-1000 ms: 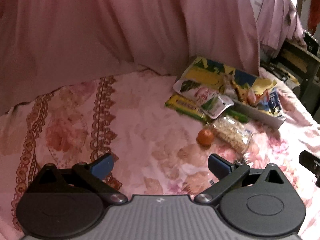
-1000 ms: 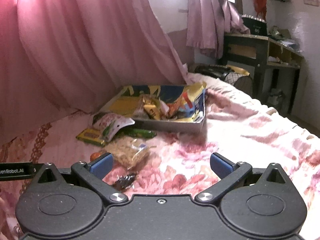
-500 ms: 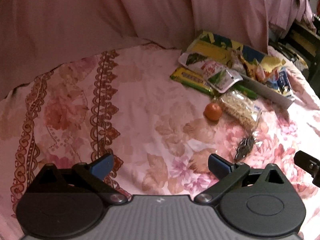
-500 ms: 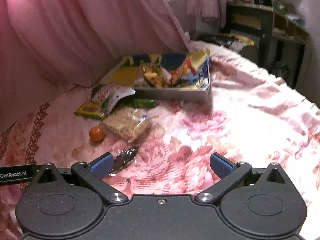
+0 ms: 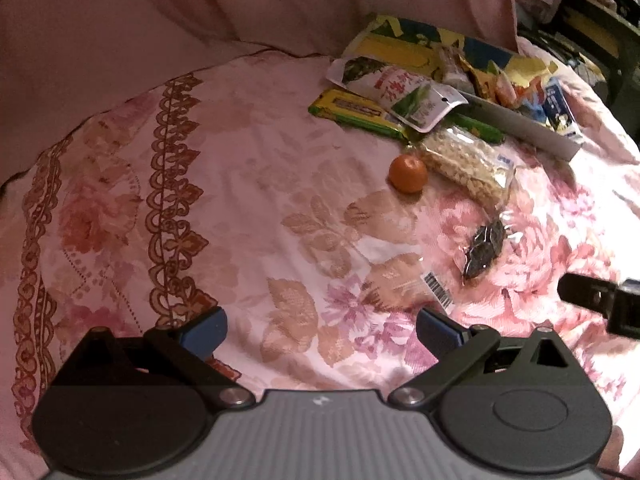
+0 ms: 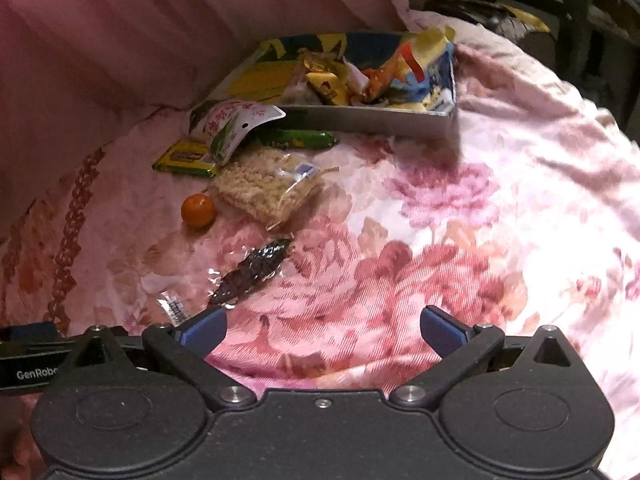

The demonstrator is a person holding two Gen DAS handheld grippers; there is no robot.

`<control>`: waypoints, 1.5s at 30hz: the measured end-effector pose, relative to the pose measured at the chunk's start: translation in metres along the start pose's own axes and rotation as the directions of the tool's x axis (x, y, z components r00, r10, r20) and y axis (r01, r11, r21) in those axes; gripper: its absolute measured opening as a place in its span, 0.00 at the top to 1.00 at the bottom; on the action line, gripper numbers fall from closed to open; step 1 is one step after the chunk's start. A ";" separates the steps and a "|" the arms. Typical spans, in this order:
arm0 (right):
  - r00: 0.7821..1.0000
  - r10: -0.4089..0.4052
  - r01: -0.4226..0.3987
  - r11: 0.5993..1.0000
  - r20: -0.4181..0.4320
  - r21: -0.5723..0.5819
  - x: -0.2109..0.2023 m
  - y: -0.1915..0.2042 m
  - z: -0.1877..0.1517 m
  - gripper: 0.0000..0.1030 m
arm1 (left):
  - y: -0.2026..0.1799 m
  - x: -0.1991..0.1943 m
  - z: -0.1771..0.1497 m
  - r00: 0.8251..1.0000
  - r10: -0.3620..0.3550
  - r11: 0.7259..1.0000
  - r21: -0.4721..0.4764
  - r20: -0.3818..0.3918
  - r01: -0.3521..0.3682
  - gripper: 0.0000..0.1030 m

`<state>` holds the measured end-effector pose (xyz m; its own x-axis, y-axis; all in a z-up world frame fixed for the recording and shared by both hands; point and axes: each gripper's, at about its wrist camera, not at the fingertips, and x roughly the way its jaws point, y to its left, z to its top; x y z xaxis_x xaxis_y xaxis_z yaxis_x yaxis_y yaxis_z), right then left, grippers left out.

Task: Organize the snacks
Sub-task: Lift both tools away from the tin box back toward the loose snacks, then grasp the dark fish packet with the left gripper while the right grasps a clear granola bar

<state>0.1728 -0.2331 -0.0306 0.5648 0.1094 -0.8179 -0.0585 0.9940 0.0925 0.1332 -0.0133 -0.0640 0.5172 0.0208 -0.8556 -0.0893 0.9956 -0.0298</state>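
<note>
Both grippers' fingers (image 6: 204, 328) (spread, empty) hover near the dark packet (image 6: 254, 272).

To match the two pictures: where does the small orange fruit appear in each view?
Left wrist: orange fruit right of centre, upper half, touching the clear grain bag.
Right wrist: orange fruit left of centre, beside the same bag.
Shared landmark: snack box behind.

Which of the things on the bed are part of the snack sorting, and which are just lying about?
Job: box, orange, clear grain bag, dark packet, green stick, yellow-green bar, white-green pouch, clear wrapper.
Lying about: pink curtain, floral bedsheet, dark desk.
</note>
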 end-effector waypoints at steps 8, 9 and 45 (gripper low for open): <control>0.998 -0.039 0.046 0.988 0.055 -0.150 0.016 -0.004 0.027 0.01 | -0.019 0.013 0.005 0.999 -0.034 0.993 0.115 -0.012 0.035 0.00; 0.997 -0.050 0.058 0.985 0.052 -0.160 0.021 -0.005 0.032 0.01 | -0.022 0.014 0.006 0.998 -0.054 0.990 0.130 -0.010 0.055 0.00; 0.963 0.267 -0.259 0.862 -0.043 -0.435 0.138 0.017 0.096 0.19 | -0.085 0.060 0.029 0.941 -0.337 0.774 0.564 -0.016 0.287 0.45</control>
<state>0.3293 -0.2018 -0.0875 0.4930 0.3709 -0.7870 -0.5546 0.8310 0.0442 0.1971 -0.0942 -0.0979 0.5030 -0.3176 -0.8038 0.5593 0.8286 0.0226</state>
